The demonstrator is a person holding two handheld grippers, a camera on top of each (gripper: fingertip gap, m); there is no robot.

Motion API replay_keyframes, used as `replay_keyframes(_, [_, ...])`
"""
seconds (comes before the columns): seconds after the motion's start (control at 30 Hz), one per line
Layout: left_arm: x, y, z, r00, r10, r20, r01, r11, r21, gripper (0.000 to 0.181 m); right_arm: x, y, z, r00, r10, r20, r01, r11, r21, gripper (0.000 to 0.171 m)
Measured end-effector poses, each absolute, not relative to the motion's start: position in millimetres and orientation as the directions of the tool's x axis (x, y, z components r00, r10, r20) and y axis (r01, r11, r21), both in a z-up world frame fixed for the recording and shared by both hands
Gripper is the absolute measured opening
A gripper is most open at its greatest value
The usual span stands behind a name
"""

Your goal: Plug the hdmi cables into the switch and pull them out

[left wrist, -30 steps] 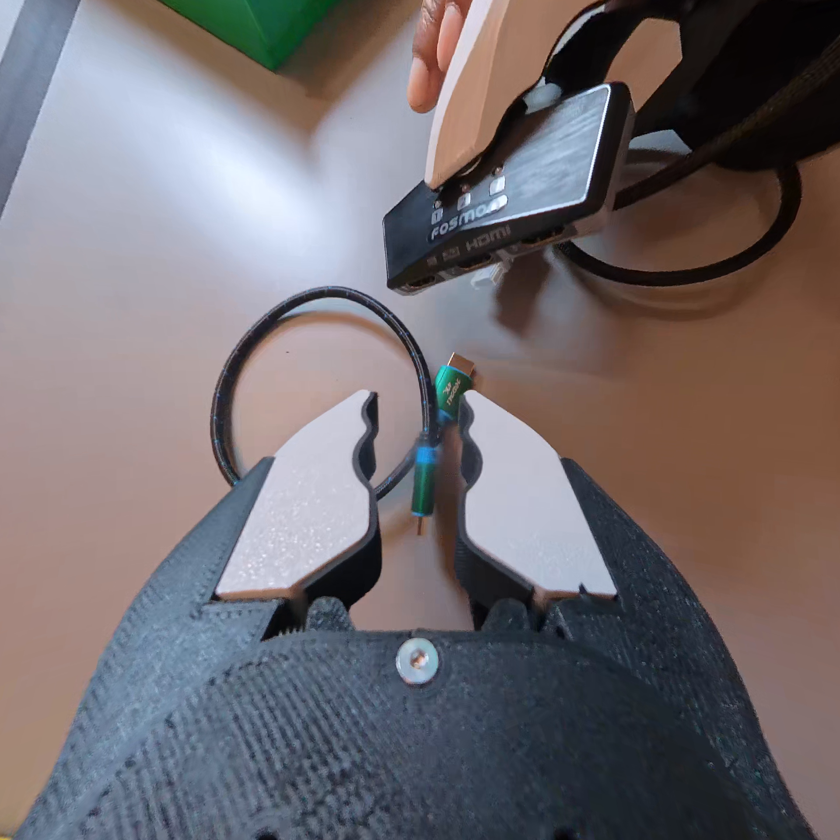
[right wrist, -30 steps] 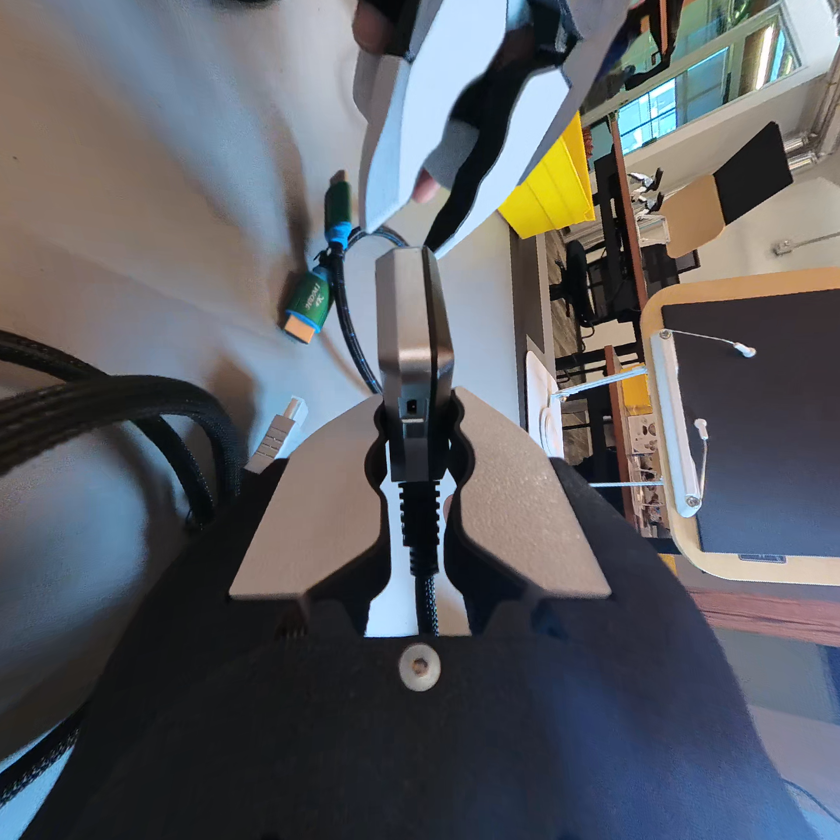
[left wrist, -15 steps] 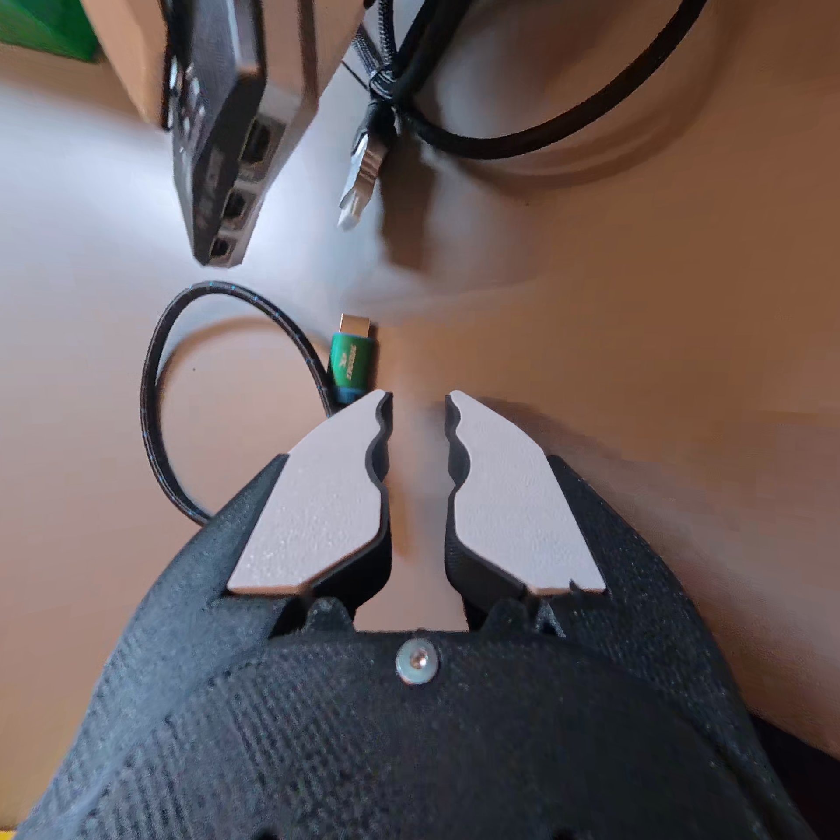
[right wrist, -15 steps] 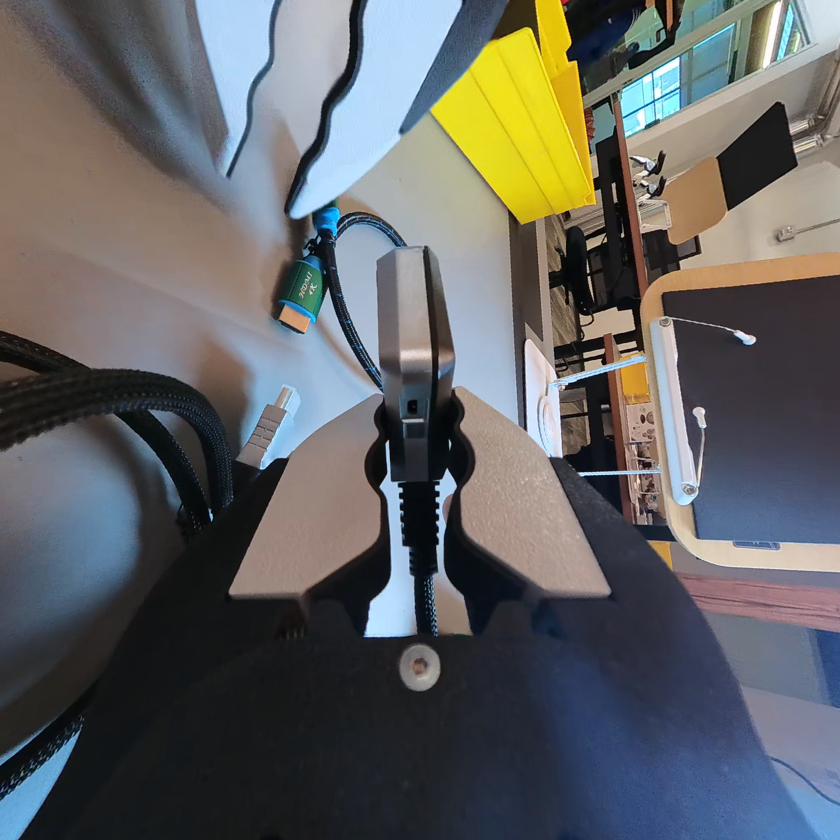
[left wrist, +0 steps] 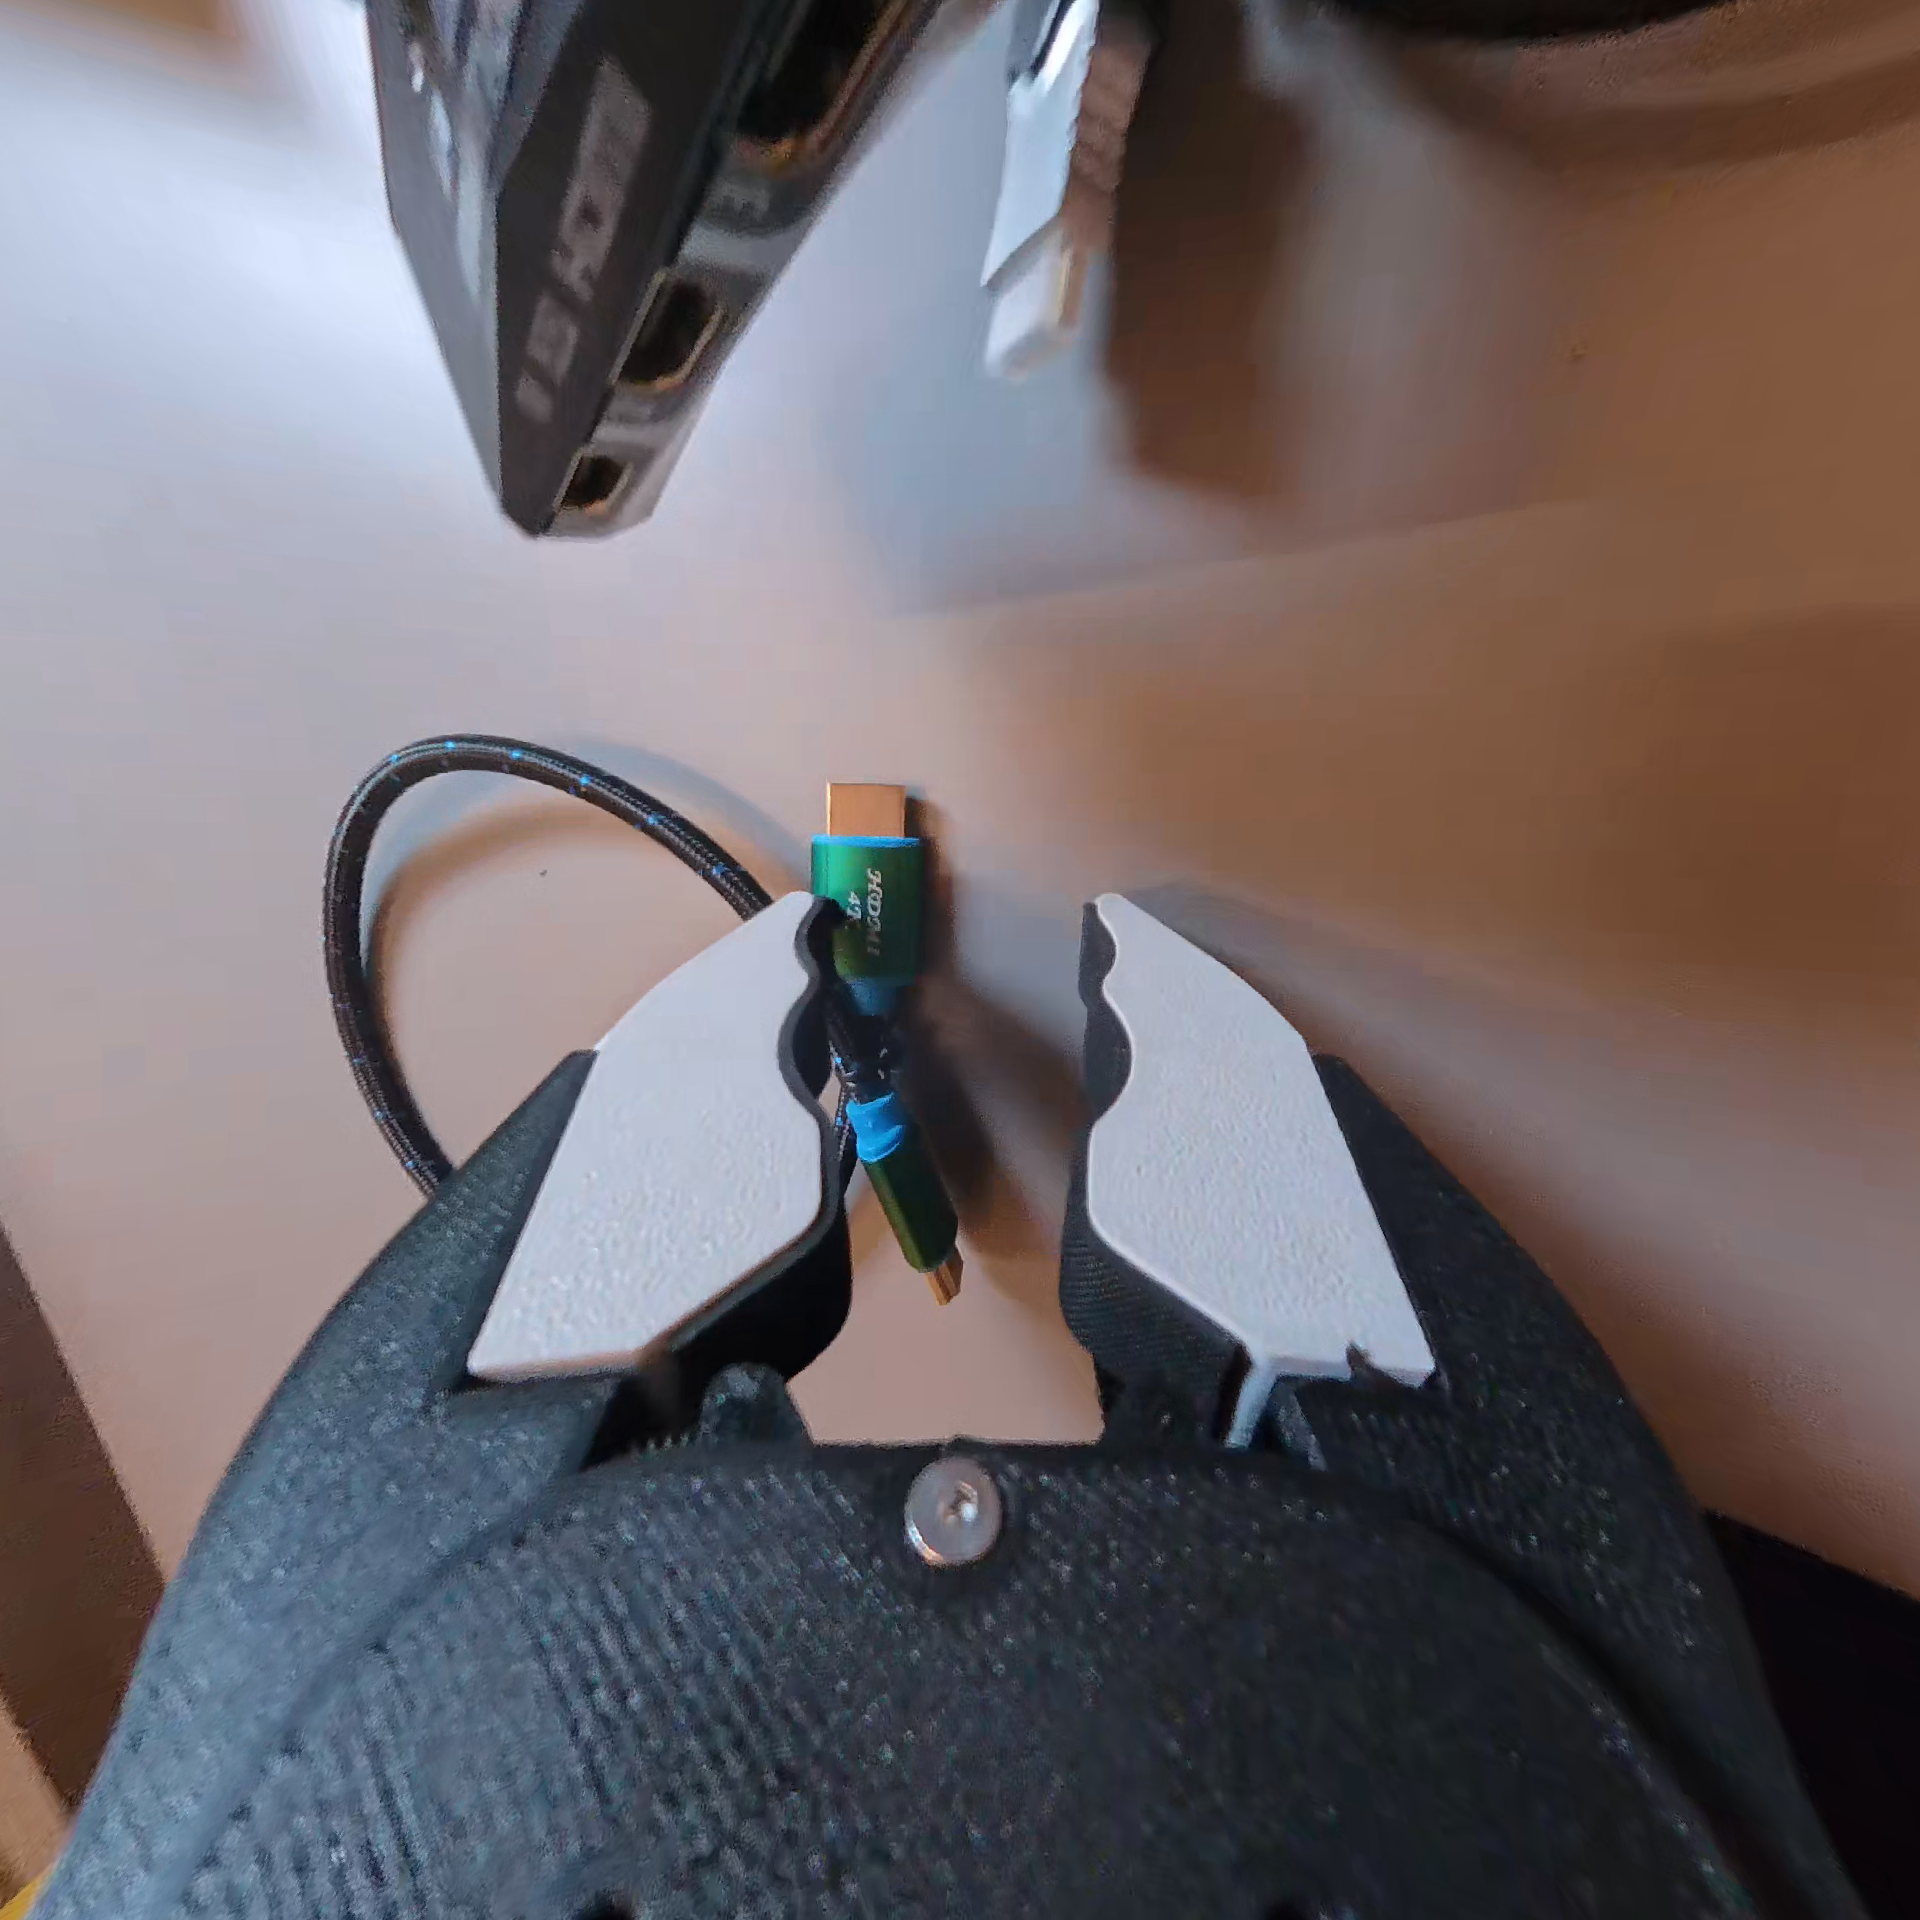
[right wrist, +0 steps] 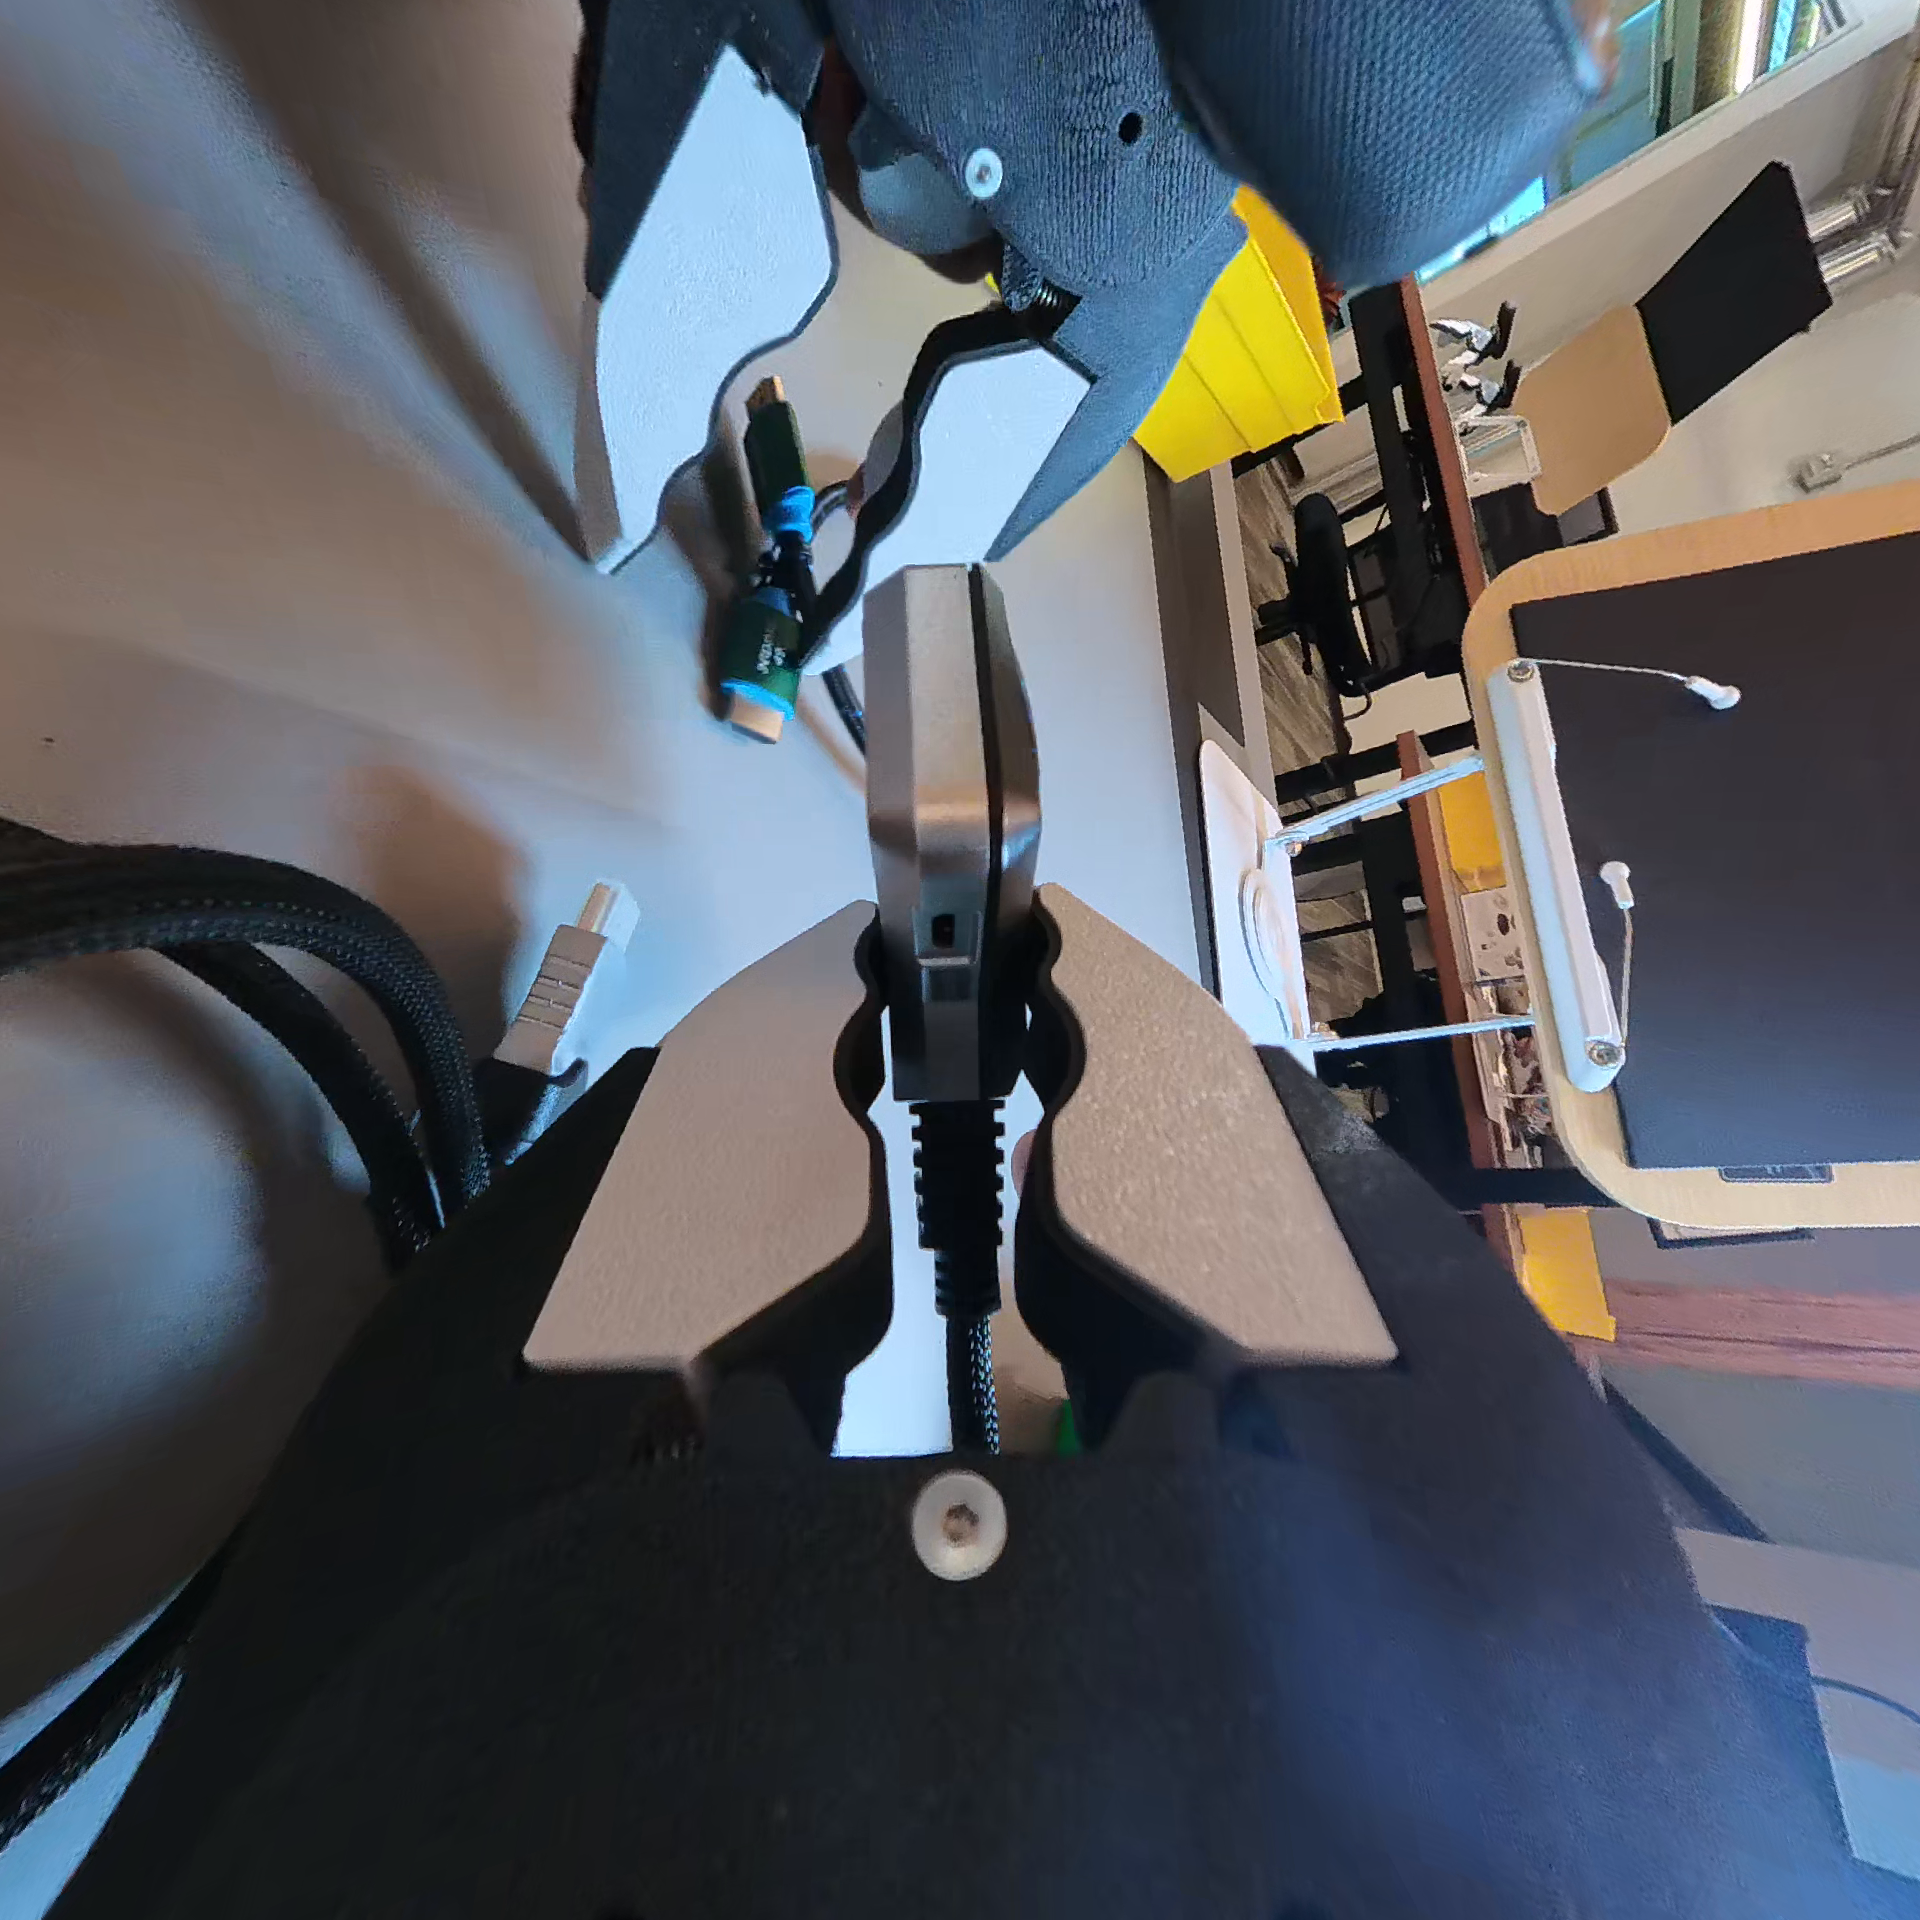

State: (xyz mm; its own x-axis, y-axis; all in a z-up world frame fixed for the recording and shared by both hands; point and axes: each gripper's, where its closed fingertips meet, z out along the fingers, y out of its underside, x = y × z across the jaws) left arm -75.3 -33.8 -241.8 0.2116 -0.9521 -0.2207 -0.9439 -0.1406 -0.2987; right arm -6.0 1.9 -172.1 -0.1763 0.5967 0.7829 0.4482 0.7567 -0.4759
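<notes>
My left gripper (left wrist: pixel 951 920) is open, low over the table, its jaws on either side of a green HDMI plug (left wrist: pixel 871 914) with a gold tip. The plug lies close to the left finger. A second, slimmer green plug (left wrist: pixel 912 1210) of the same short black braided cable (left wrist: pixel 353 935) lies between the fingers. My right gripper (right wrist: pixel 951 935) is shut on the grey HDMI switch (right wrist: pixel 945 769) and holds it on edge above the table. The switch (left wrist: pixel 582 260) hangs ahead of the left gripper with empty ports facing it. The left gripper (right wrist: pixel 727 608) and green plug (right wrist: pixel 764 655) also show in the right wrist view.
A silver plug (left wrist: pixel 1034 239) on a thick black braided cable (right wrist: pixel 260 935) lies right of the switch; it also shows in the right wrist view (right wrist: pixel 566 987). Yellow bins (right wrist: pixel 1236 364) stand at the table's far edge. Desks and chairs are beyond. About 11 cm separates my left fingertips from my right.
My left gripper has opened wider and moved forward and down, so the green plug now lies between its fingers. The switch stays clamped in the right gripper and looks closer.
</notes>
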Motion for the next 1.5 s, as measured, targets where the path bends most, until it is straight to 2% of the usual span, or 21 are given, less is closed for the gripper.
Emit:
replay_keyframes(0.33, [-85.3, -11.9, -241.7, 0.233, -0.942, -0.240, -0.945, -0.161, -0.286, 0.045, -3.9, 4.1, -171.9, -0.170, 0.617, 0.769, 0.450, 0.742, -0.497, 0.023])
replay_keyframes(0.5, [-97.1, -7.3, -245.8, 0.367, -0.926, -0.092, -0.908, -0.335, -0.253, 0.050, -3.6, 4.5, -172.5, -0.168, 0.621, 0.765, 0.453, 0.738, -0.500, 0.023])
replay_keyframes(0.57, [-99.3, -7.6, -248.3, 0.449, -0.893, 0.019, -0.860, -0.438, -0.260, 0.045, -3.9, 4.0, -171.8, -0.167, 0.622, 0.765, 0.450, 0.739, -0.502, 0.023])
replay_keyframes(0.67, [-104.1, -8.5, -247.8, 0.395, -0.919, 0.013, -0.891, -0.387, -0.236, 0.022, -4.4, 2.3, -171.6, -0.169, 0.611, 0.773, 0.446, 0.747, -0.493, 0.023])
replay_keyframes(0.9, [-103.0, -14.0, -246.9, 0.323, -0.945, -0.047, -0.924, -0.303, -0.234, 0.021, -7.4, 0.7, -178.9, -0.202, 0.573, 0.794, 0.460, 0.772, -0.439, 0.023])
replay_keyframes(0.97, [-94.0, -22.0, -245.2, 0.314, -0.949, -0.017, -0.914, -0.298, -0.275, 0.021, -8.1, -1.8, -179.0, -0.210, 0.553, 0.806, 0.453, 0.786, -0.421, 0.023])
replay_keyframes(1.03, [-76.9, -31.2, -237.3, 0.329, -0.943, 0.051, -0.874, -0.324, -0.362, 0.021, -9.8, -9.2, -177.7, -0.225, 0.516, 0.826, 0.427, 0.815, -0.392, 0.023])
replay_keyframes(1.13, [-56.3, -37.7, -220.4, 0.353, -0.919, 0.175, -0.782, -0.393, -0.483, 0.021, -13.7, -16.6, -179.1, -0.260, 0.413, 0.873, 0.412, 0.865, -0.286, 0.023])
replay_keyframes(1.23, [-47.1, -37.0, -214.8, 0.375, -0.892, 0.253, -0.707, -0.451, -0.544, 0.021, -17.4, -23.5, -182.1, -0.284, 0.348, 0.893, 0.395, 0.891, -0.222, 0.023])
replay_keyframes(1.43, [-56.0, -34.6, -234.0, 0.359, -0.933, 0.030, -0.805, -0.325, -0.496, 0.022, -15.7, -15.8, -185.9, -0.275, 0.398, 0.875, 0.427, 0.866, -0.260, 0.023])
replay_keyframes(1.5, [-60.6, -34.5, -231.2, 0.324, -0.944, -0.055, -0.847, -0.263, -0.463, 0.029, -15.6, -13.0, -187.0, -0.271, 0.413, 0.869, 0.436, 0.858, -0.272, 0.023])
